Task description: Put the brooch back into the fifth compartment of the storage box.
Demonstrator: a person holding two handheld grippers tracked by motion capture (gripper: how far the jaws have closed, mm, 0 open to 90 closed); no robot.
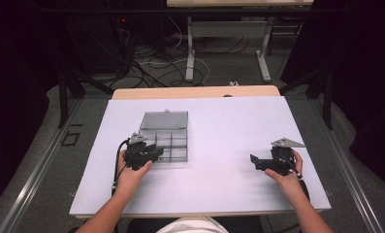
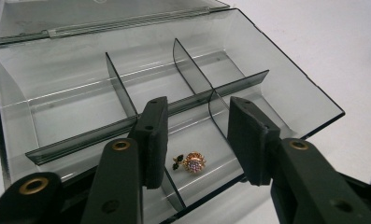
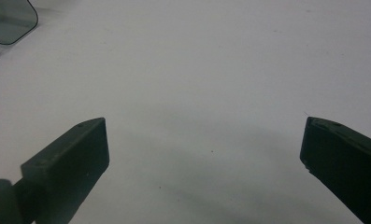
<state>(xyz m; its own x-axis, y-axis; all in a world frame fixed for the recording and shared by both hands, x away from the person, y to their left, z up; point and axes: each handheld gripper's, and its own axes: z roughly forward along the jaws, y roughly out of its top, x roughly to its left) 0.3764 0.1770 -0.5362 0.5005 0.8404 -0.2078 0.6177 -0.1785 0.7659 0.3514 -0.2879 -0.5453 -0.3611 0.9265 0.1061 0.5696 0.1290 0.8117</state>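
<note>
We see the left gripper [image 2: 192, 140] over the open divided box [image 2: 286, 88], jaws partly open and gripping nothing; the small gold brooch [image 2: 190, 163], apparently floral, lies between them in a near compartment. The right gripper [image 3: 204, 154] gapes wide, well right.

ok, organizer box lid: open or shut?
Open. The organizer box has its lid swung back flat behind the hinge, dividers exposed; a small gold brooch lies in a near compartment.

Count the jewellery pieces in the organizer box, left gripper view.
1. A small gold flower brooch lies on the floor of a near-row compartment of the clear organizer box, between the left gripper jaws, untouched. The near-left corner is hidden behind the gripper.
</note>
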